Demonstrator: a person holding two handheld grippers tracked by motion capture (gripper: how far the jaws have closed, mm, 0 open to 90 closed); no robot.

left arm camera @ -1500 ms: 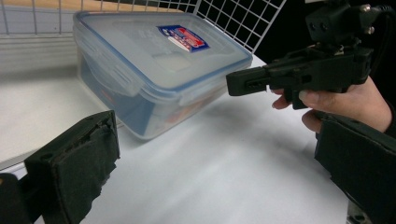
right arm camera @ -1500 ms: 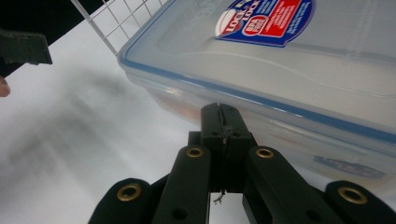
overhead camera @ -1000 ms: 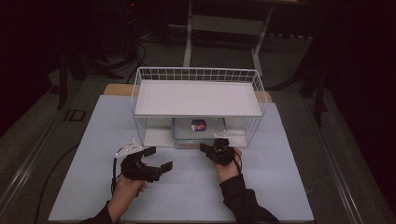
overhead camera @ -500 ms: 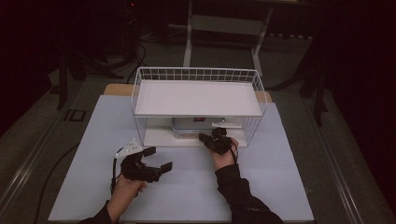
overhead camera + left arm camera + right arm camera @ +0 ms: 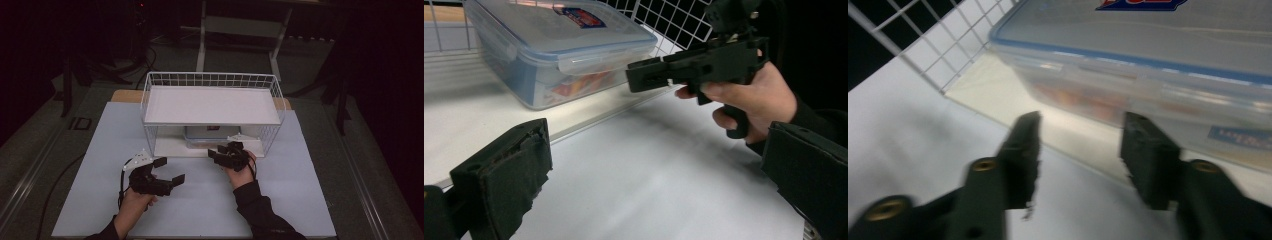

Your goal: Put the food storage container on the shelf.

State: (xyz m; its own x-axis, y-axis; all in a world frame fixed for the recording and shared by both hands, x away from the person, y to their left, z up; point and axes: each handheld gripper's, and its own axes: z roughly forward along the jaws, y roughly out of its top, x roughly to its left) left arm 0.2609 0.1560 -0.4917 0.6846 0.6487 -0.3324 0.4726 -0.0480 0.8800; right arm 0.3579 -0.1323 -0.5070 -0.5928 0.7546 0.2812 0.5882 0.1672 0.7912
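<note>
A clear plastic box with a blue-rimmed lid point(image 5: 559, 47) point(image 5: 1168, 60) point(image 5: 210, 135) sits on the lower shelf of a white wire rack point(image 5: 212, 105). My right gripper point(image 5: 225, 154) point(image 5: 1080, 150) point(image 5: 674, 70) is open at the shelf's front edge, its jaws pointing at the box's near side, a short way from it, with nothing between them. My left gripper point(image 5: 169, 172) point(image 5: 659, 180) rests over the white tabletop to the left of the rack's front, jaws wide open and empty.
The rack stands at the middle back of a white table point(image 5: 100, 150), its top shelf point(image 5: 210, 105) bare. Wire mesh point(image 5: 943, 55) walls close the rack's sides. Dark floor and metal stands point(image 5: 240, 30) surround the table.
My right gripper has moved forward from the table in front of the rack to the lower shelf's edge, closer to the box. The left gripper has stayed in place.
</note>
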